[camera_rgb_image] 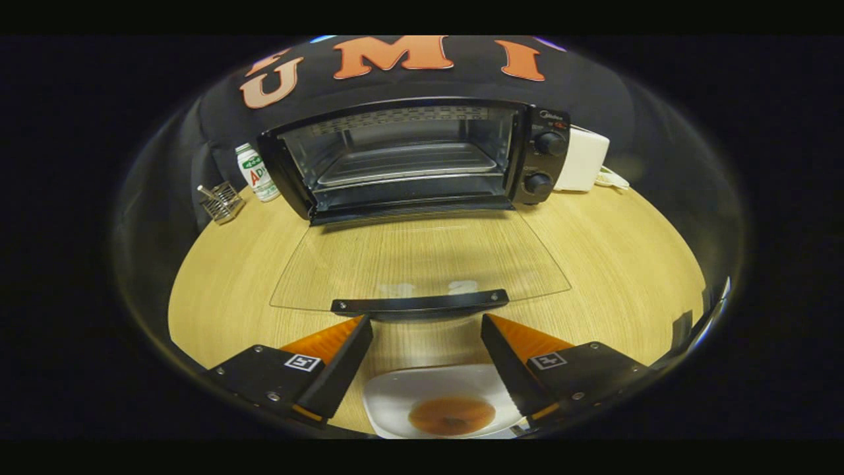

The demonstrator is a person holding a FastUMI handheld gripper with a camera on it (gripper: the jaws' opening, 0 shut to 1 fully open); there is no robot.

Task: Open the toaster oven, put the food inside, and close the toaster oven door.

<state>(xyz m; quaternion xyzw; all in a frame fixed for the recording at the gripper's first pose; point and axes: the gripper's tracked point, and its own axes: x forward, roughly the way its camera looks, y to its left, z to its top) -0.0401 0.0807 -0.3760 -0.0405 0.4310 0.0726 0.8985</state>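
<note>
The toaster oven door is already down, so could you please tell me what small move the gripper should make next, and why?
Probably lower the gripper toward the food on the white plate and close on it. The glass door lies fully open, the oven has its tray bare, and the jaws stand open with the plate between them, nothing held.

Oven door (422,264) lies flat, cavity (405,161) unobstructed; spread fingers (369,330) straddle the plate (395,396) just behind the door handle (419,304).

Tool (426,321), square tag markers, silver screws
</note>
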